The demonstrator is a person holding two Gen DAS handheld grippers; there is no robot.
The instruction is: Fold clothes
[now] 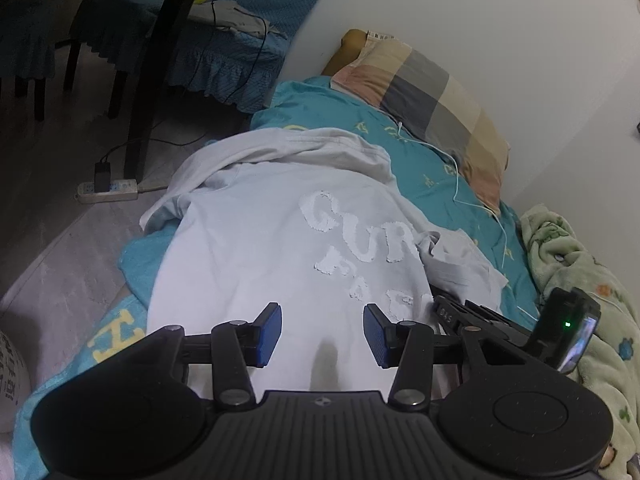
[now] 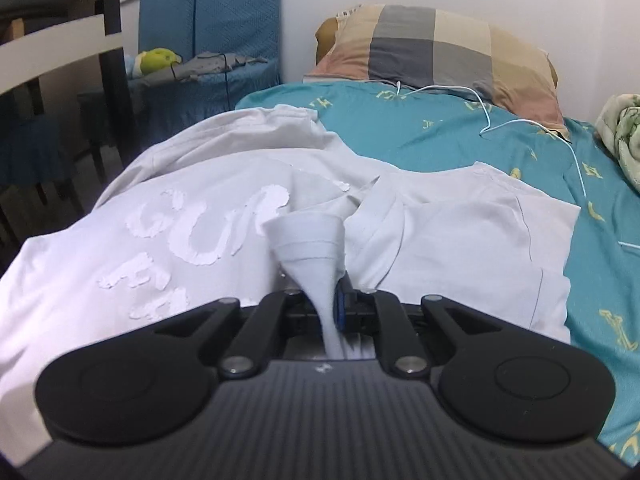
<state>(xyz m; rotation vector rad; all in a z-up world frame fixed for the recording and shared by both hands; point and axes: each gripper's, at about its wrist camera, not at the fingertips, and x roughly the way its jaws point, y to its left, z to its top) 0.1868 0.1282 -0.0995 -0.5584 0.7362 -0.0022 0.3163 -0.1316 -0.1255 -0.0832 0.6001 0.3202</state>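
White shirt [image 1: 256, 248] spread on the teal sheet [image 1: 432, 160], fuzzy raised lettering [image 1: 360, 236] facing up. Left gripper [image 1: 322, 336] over the shirt at 6 o'clock of the left view, blue pads [image 1: 269, 334] spread wide apart, nothing between them, plain cloth below. Right gripper [image 2: 335, 308] clamped on a pinch of the shirt [image 2: 224, 216]: cloth pulled into a cone with a hemmed edge, narrowing down between the closed pads [image 2: 340, 307]. In the right view, lettering at 9 o'clock of the pinch, a flat folded panel at 3 o'clock. Checked pillow [image 2: 436, 48] at 1 o'clock against the wall, white cable [image 2: 486, 114] trailing from it across the sheet. Green blanket [image 1: 576, 276] at 3 o'clock in the left view. Power strip [image 1: 108, 192] on the floor at 9 o'clock.
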